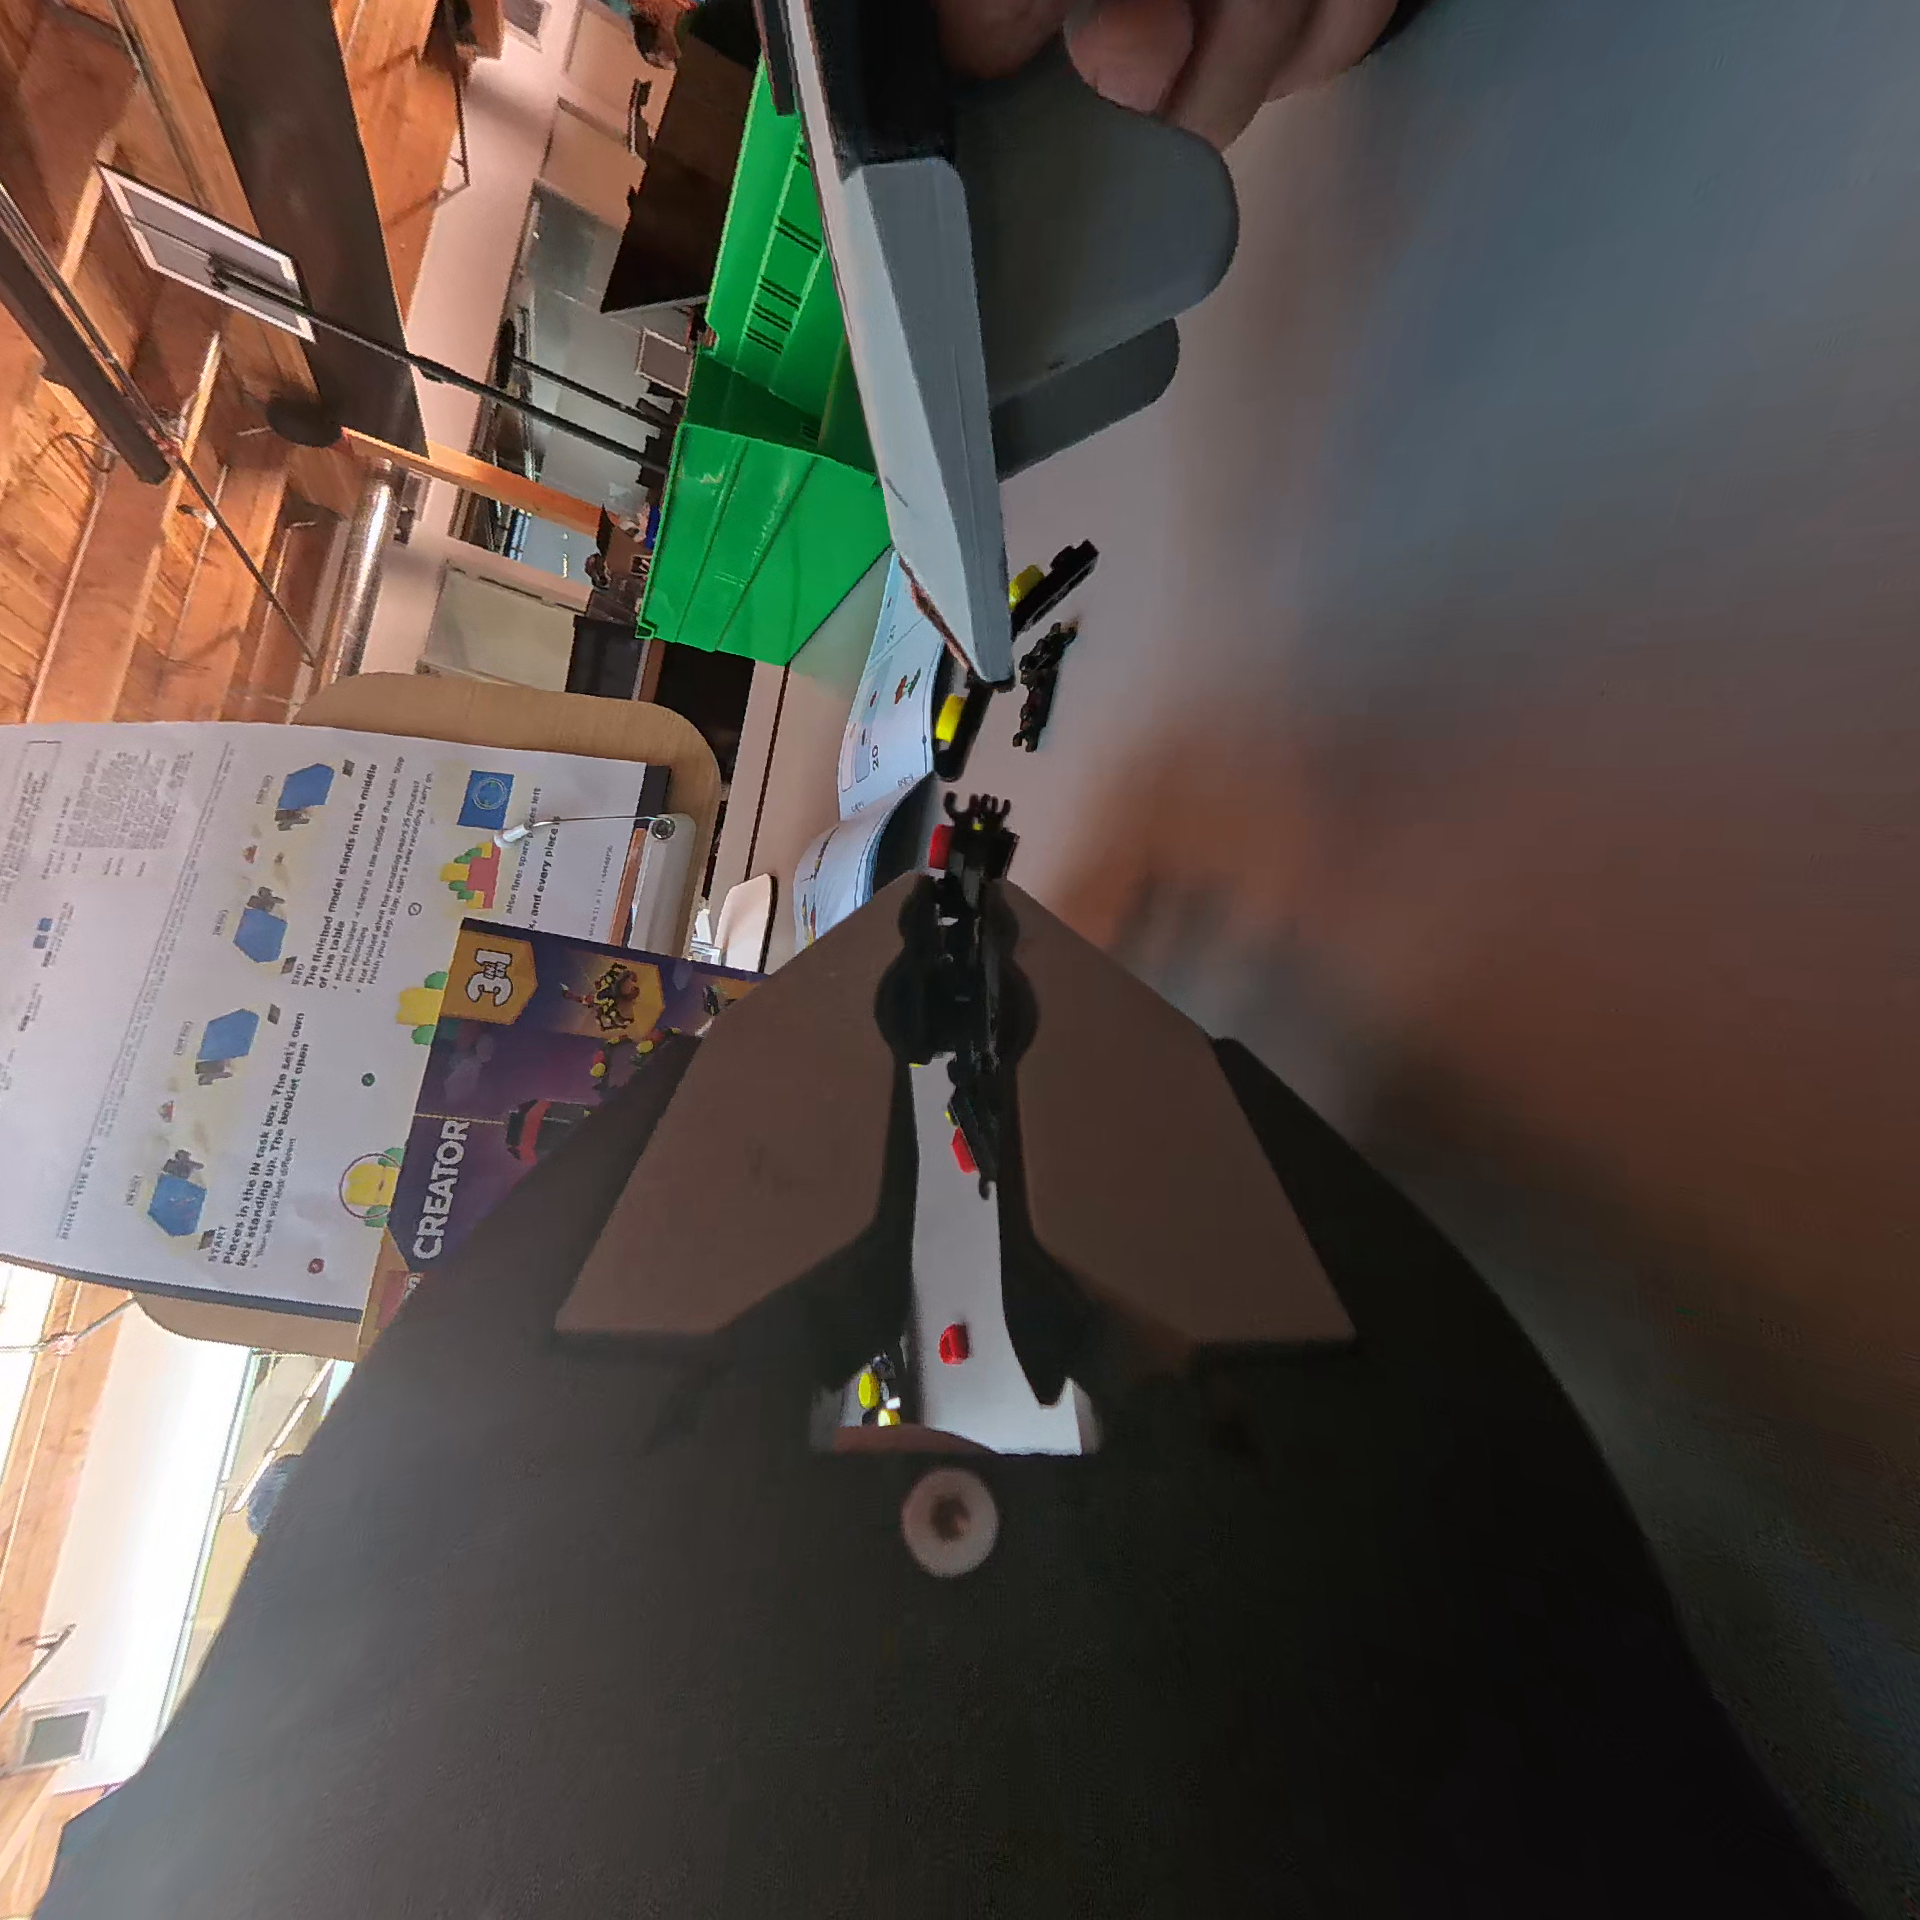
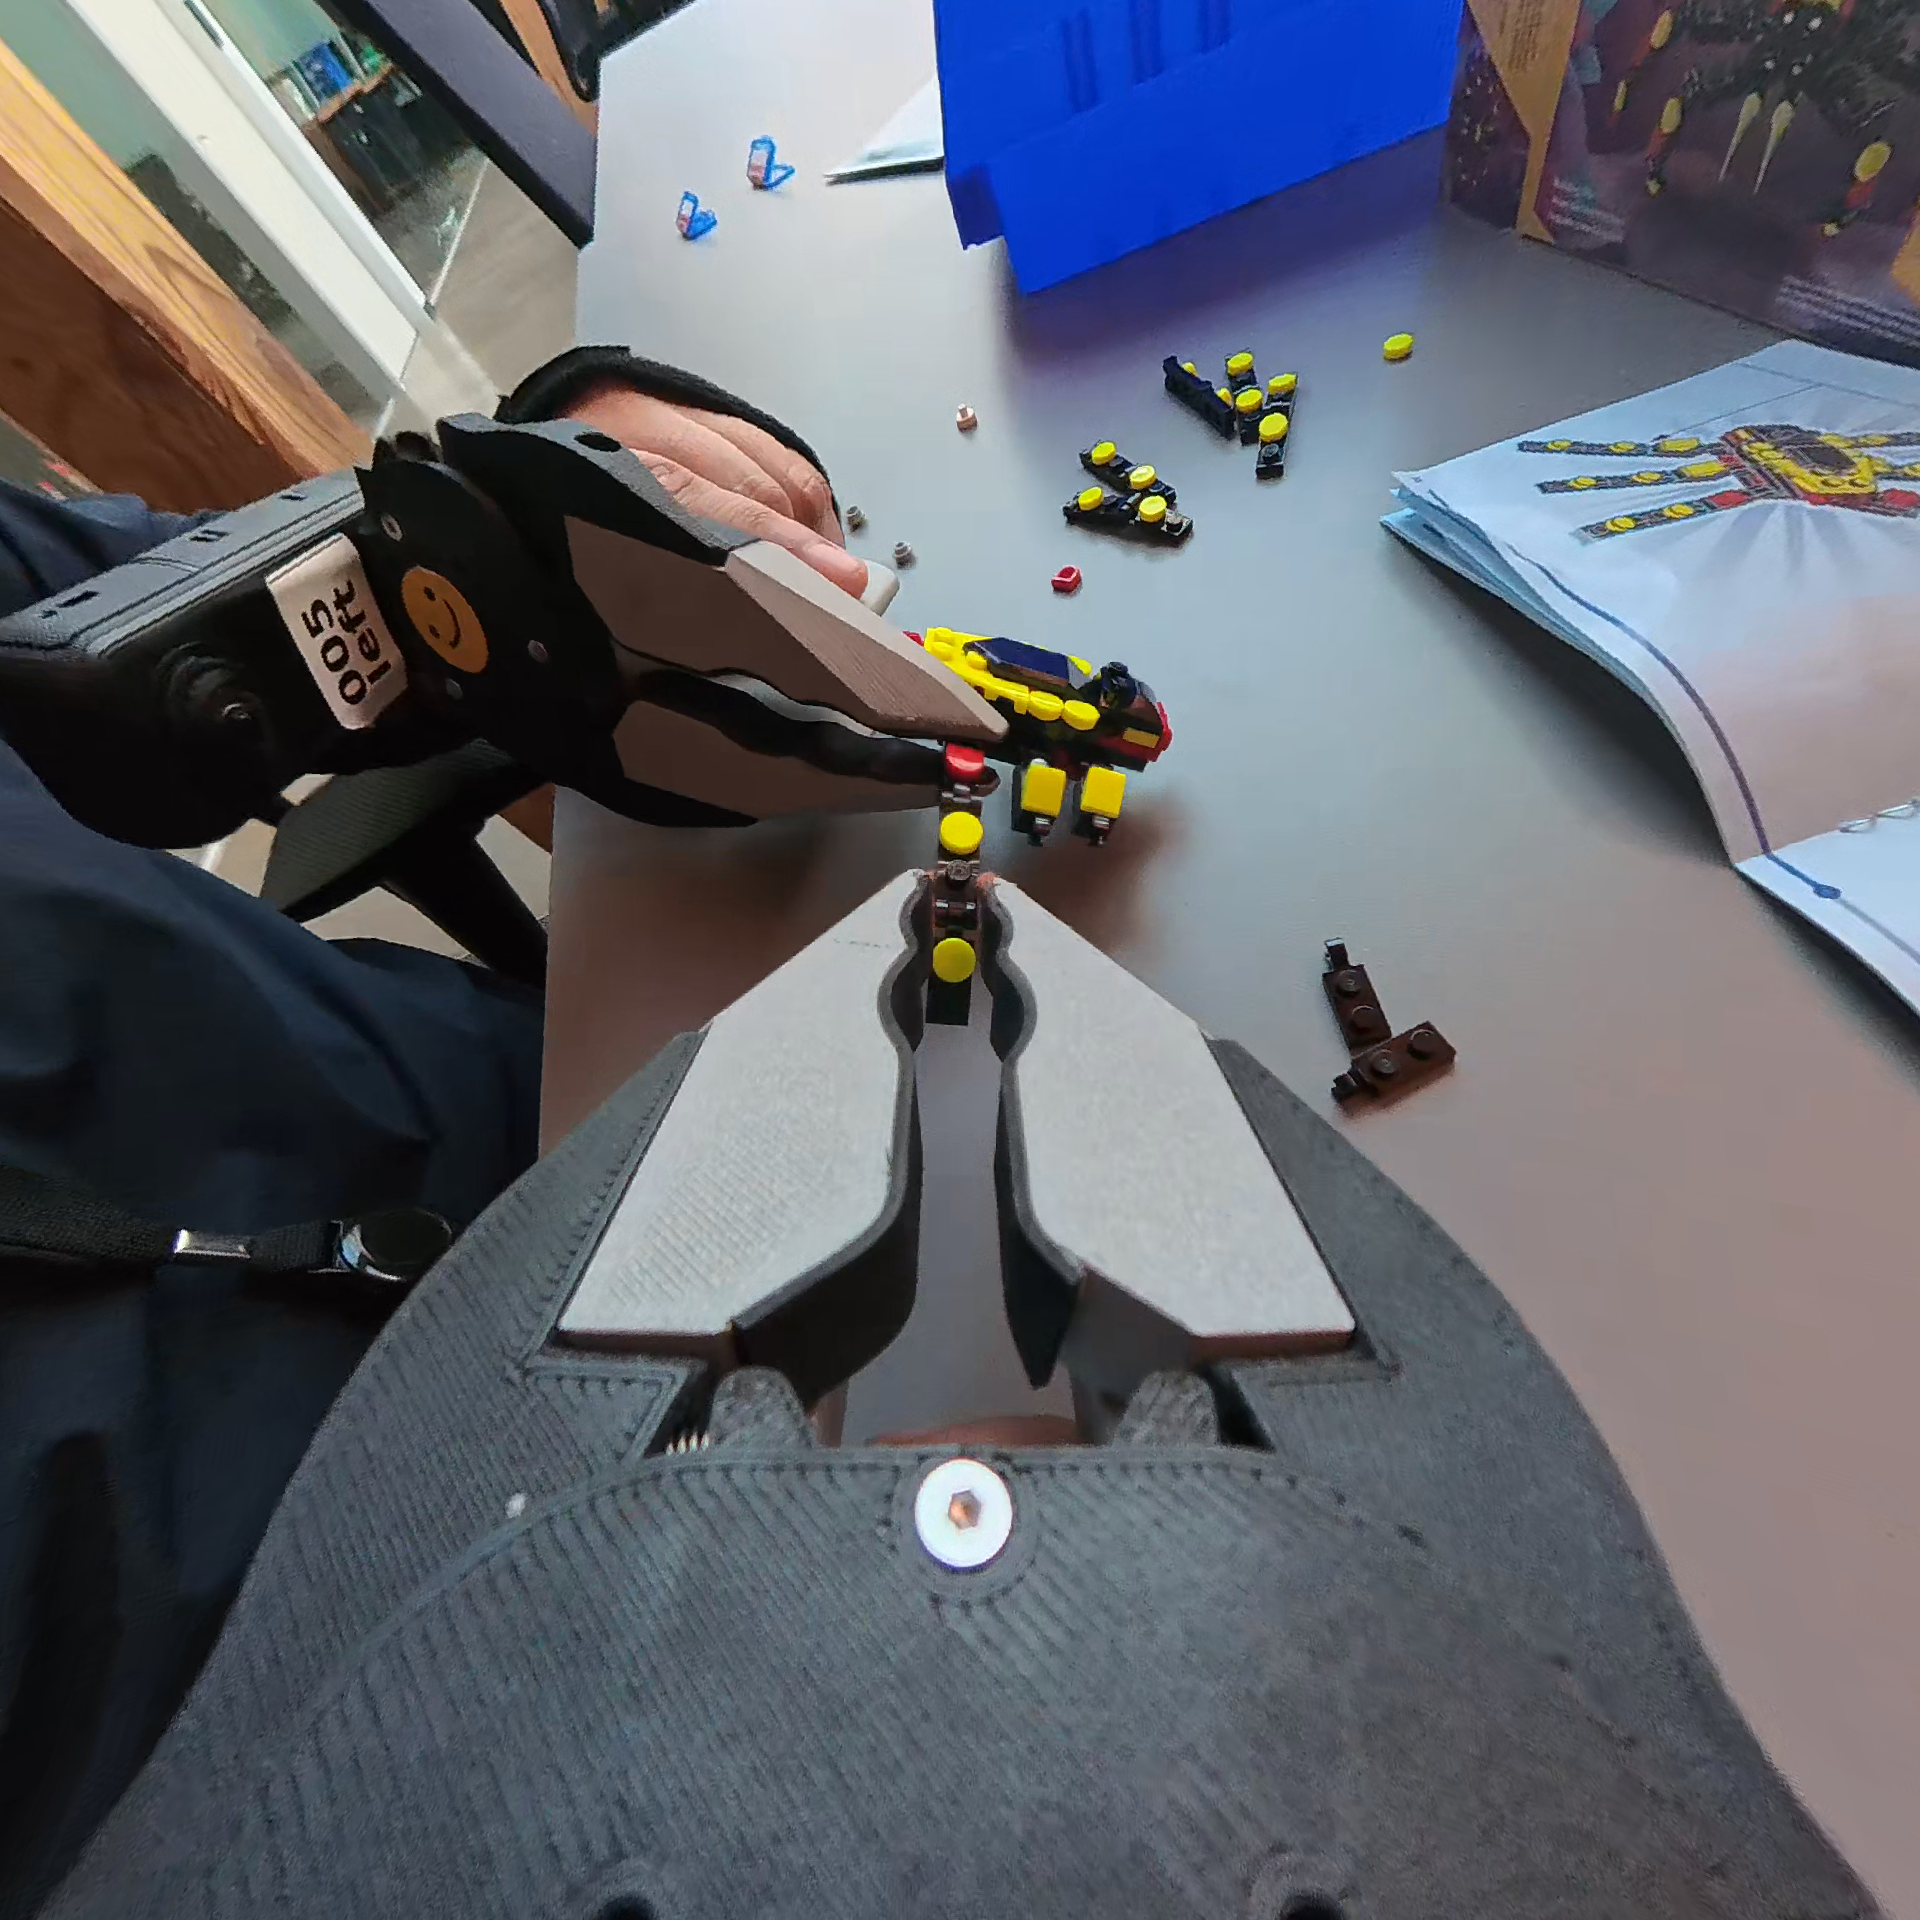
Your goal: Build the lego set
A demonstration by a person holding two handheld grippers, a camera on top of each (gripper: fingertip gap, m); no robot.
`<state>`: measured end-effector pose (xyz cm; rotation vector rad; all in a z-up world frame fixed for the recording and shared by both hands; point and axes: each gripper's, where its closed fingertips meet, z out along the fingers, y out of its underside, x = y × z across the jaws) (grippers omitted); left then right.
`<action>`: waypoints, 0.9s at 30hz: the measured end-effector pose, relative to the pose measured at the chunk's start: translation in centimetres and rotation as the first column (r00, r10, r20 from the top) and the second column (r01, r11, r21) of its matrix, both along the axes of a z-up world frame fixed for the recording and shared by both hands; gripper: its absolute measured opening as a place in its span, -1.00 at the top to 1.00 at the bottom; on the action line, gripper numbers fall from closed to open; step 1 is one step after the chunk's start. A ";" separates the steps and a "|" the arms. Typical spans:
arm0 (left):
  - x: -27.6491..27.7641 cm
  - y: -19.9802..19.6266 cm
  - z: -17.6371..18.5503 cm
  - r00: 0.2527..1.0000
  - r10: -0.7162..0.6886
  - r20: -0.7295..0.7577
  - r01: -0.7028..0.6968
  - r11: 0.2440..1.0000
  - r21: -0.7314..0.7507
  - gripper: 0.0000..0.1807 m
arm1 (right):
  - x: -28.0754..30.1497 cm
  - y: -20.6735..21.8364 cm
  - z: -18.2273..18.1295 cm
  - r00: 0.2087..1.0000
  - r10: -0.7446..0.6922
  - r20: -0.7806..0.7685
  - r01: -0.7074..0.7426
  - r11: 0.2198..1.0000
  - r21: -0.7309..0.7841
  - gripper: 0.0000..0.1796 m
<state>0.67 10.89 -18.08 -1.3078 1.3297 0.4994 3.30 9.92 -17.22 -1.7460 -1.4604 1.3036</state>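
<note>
The lego model (image 2: 1049, 696), a black body with yellow and red parts and a dark blue top, is held just above the grey table (image 2: 1351, 779). My left gripper (image 2: 977, 753) is shut on its left side. In the left wrist view the model (image 1: 971, 977) shows edge-on between the shut fingers of that gripper (image 1: 961, 883). My right gripper (image 2: 956, 881) is shut on a black leg piece with yellow round tiles (image 2: 954, 956). The leg's far end meets the model at a red part (image 2: 964, 764). The right gripper's finger (image 1: 935, 416) reaches in from above in the left wrist view.
Loose black-and-yellow leg pieces (image 2: 1127, 494) (image 2: 1242, 405), dark brown hinge plates (image 2: 1382, 1029) and a small red piece (image 2: 1065, 579) lie on the table. An open booklet (image 2: 1714, 582), a blue bin (image 2: 1195, 135), the set box (image 2: 1683, 156), a green bin (image 1: 758, 468) and a clipboard sheet (image 1: 260, 987) stand around. Less than 4 cm separates the two grippers' tips.
</note>
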 end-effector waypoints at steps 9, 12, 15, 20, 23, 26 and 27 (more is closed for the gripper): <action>0.1 -0.1 -0.1 1.000 -0.007 0.004 0.007 1.000 0.002 0.94 | -0.2 -0.3 -0.2 1.000 0.019 0.010 -0.019 0.999 -0.029 0.94; 0.1 -0.1 -0.1 1.000 -0.010 -0.004 0.010 1.000 0.010 0.94 | -0.1 -0.4 -0.2 1.000 0.026 0.013 -0.025 0.999 -0.036 0.94; 0.0 -0.1 -0.3 1.000 -0.015 -0.017 0.015 1.000 0.015 0.94 | -0.2 -0.5 -0.5 0.999 0.037 0.032 -0.036 0.998 -0.043 0.94; 0.1 -0.2 -0.8 0.996 -0.011 -0.085 0.015 0.999 0.047 0.94 | -0.1 -0.6 -0.9 0.997 0.042 0.063 -0.040 0.999 -0.034 0.95; 0.1 -0.1 -0.8 0.995 -0.007 -0.098 0.013 0.998 0.059 0.94 | -0.1 -0.6 -0.9 0.997 0.040 0.060 -0.038 0.999 -0.033 0.95; 0.1 -0.1 -0.8 0.995 0.000 -0.101 0.006 0.998 0.062 0.94 | -0.1 -0.6 -1.0 0.997 0.035 0.065 -0.034 0.999 -0.024 0.95; 0.1 -0.1 -0.8 0.995 0.003 -0.100 0.003 0.998 0.057 0.94 | -0.1 -0.6 -1.0 0.997 0.034 0.069 -0.033 0.999 -0.018 0.95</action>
